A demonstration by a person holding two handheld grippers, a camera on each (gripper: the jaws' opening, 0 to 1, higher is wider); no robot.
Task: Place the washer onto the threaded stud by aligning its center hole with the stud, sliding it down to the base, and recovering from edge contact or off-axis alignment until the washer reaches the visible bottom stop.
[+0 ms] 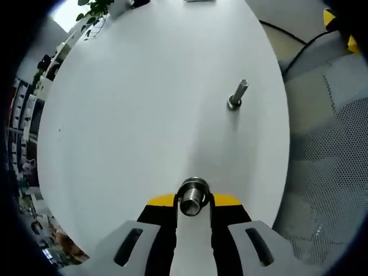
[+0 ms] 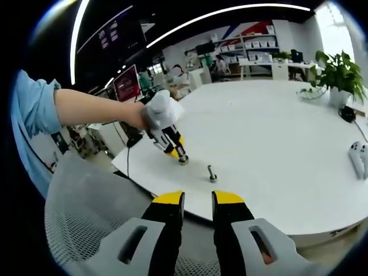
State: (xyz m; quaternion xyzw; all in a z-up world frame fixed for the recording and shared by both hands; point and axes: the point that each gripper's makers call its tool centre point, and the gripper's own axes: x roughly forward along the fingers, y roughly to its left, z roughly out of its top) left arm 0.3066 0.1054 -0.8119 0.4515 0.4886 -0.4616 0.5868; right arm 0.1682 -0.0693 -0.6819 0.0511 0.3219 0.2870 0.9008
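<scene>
A threaded stud [image 1: 236,98] with a wider collar at its foot stands on the white round table [image 1: 144,115], ahead and to the right of my left gripper [image 1: 193,201]. That gripper is shut on a round metal part [image 1: 192,197], ring-shaped and seen end-on between the yellow-tipped jaws. In the right gripper view a bare-armed hand holds the left gripper [image 2: 179,154], whose metal part [image 2: 183,160] is low over the table [image 2: 276,126], a short way left of the stud [image 2: 212,173]. My right gripper [image 2: 198,201] hangs open off the table's near edge with nothing between its jaws.
A grey mesh chair [image 1: 328,172] sits beside the table edge, and its seat [image 2: 86,218] lies under my right gripper. A black cable [image 1: 299,46] runs on the floor. A potted plant [image 2: 339,72] and a white controller [image 2: 359,158] stand at the table's far right. People sit in the background.
</scene>
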